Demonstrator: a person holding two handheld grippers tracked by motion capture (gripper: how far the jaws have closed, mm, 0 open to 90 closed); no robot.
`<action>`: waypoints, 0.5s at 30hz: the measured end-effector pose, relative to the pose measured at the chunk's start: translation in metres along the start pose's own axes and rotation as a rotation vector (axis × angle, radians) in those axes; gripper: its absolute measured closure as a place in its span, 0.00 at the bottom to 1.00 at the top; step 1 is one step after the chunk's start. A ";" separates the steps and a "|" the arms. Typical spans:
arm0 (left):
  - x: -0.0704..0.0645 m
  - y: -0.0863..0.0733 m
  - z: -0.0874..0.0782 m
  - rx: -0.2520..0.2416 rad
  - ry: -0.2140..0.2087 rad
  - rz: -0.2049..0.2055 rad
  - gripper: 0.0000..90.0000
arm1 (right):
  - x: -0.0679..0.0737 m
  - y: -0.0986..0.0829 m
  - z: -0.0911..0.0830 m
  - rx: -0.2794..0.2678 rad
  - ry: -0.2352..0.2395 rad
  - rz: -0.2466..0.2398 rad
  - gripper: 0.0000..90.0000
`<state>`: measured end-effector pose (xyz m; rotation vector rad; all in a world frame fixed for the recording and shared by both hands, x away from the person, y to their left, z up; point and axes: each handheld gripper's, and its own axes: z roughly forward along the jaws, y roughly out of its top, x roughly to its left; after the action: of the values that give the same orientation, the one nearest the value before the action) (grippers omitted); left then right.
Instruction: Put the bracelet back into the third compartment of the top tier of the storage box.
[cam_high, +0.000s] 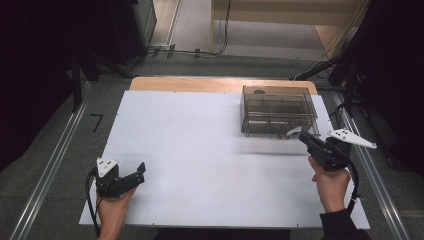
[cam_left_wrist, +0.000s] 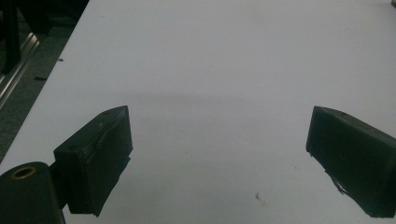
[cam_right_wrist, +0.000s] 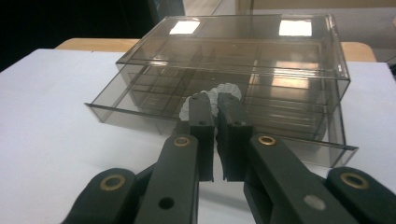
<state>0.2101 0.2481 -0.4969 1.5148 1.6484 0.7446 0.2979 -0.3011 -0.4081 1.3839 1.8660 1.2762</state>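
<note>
In the high view the right gripper (cam_high: 303, 136) sits right of centre in the frame, held by a hand (cam_high: 331, 186) rising from the lower right edge; its jaws are pressed together, pinching a small translucent white ridged piece (cam_high: 294, 131) at their tips; that piece lies just in front of the smoky transparent plastic box with inner dividers (cam_high: 278, 110), which stands in the upper right part of the white table top (cam_high: 200, 145). In the right gripper view the pale piece (cam_right_wrist: 212, 97) pokes out beyond the closed jaws, at the middle of the frame, against the box's pulled-out drawer (cam_right_wrist: 154, 105). The left gripper (cam_high: 139, 172) rests low at the lower left of the high view, well apart from the box; in the left gripper view its jaws stand wide spread over bare white surface (cam_left_wrist: 215, 84), holding nothing.
</note>
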 end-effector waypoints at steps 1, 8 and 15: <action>0.000 0.000 0.000 0.000 0.000 -0.001 0.08 | -0.001 0.000 0.001 -0.002 -0.007 0.000 0.92; 0.000 0.000 0.000 0.000 0.001 -0.001 0.08 | -0.007 -0.001 0.004 -0.010 -0.028 0.008 0.92; 0.000 0.000 0.000 0.001 0.000 0.000 0.08 | -0.012 0.002 0.006 -0.031 -0.050 0.011 0.92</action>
<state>0.2103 0.2481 -0.4972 1.5150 1.6494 0.7439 0.3080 -0.3102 -0.4107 1.3988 1.8006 1.2595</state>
